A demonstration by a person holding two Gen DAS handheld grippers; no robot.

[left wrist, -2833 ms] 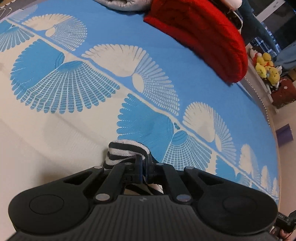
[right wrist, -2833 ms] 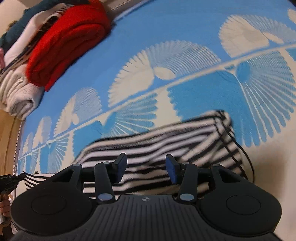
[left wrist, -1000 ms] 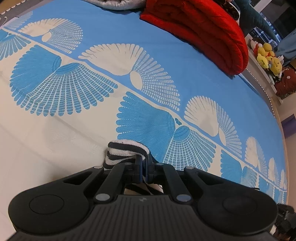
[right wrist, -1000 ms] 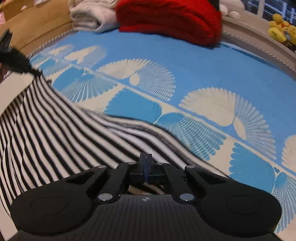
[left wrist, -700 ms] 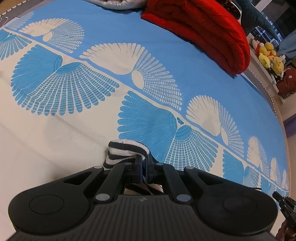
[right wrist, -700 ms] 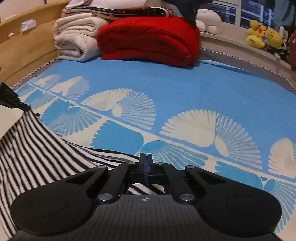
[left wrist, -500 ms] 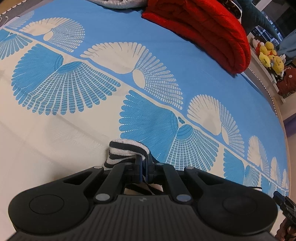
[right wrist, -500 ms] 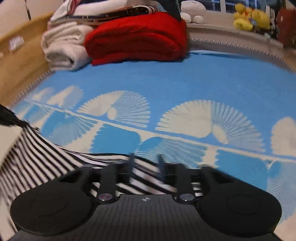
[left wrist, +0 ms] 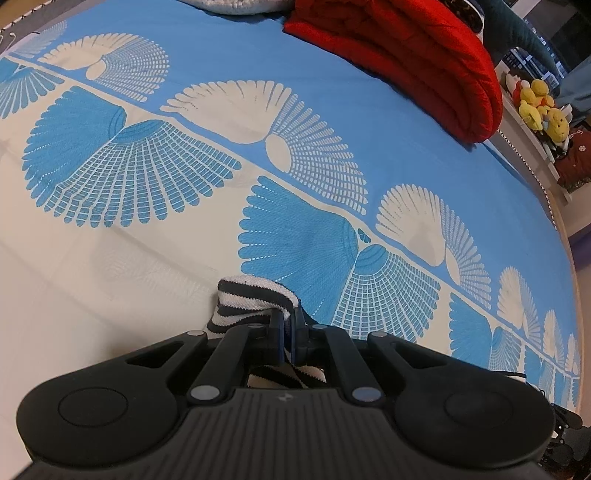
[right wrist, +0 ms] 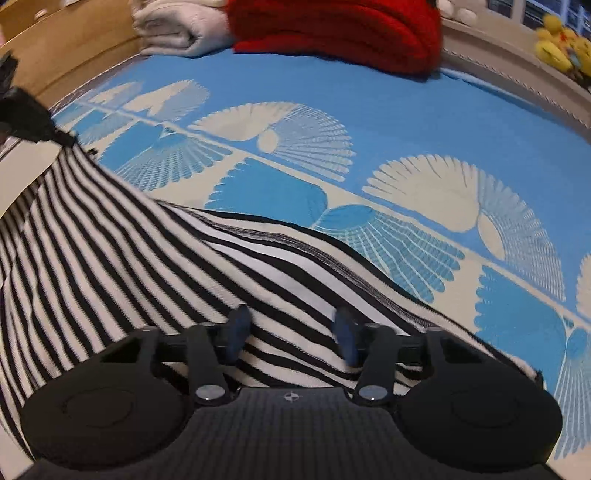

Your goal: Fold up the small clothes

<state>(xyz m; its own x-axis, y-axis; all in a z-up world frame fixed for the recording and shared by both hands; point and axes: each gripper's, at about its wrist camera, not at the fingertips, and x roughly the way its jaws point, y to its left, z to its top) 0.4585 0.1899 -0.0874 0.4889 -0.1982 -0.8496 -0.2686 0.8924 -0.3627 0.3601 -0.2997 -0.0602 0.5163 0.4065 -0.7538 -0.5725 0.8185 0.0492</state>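
We are early in the fold, by our reading. The striped garment (right wrist: 155, 266) lies spread and rumpled across the near part of the bedspread (right wrist: 388, 110), one hemmed edge running slantwise over the fan pattern, and no clean fold shows in it yet.

Our left gripper (left wrist: 287, 325) is clenched on a bunched corner of that striped cloth, which pokes out beyond the fingertips and also shows beneath them. In the right wrist view the same corner appears pulled up taut toward the dark tool at the far left edge. Our right gripper (right wrist: 293, 332) has its jaws apart after a release (they have just been narrowing again), with the blue pads (right wrist: 239, 325) just above the striped fabric and nothing pinched between them, as far as we can see through the blur.

What is left, we judge, is to take a fresh hold with the right, bring one side over the other, then flatten and fold again.

Around us, a red quilt (left wrist: 406, 55) and pale folded blankets (right wrist: 177, 26) sit at the far end of the bed, well apart from the work. Yellow plush toys (left wrist: 539, 107) rest on a ledge beyond the bed's edge. Nothing stands in the way of the fold.
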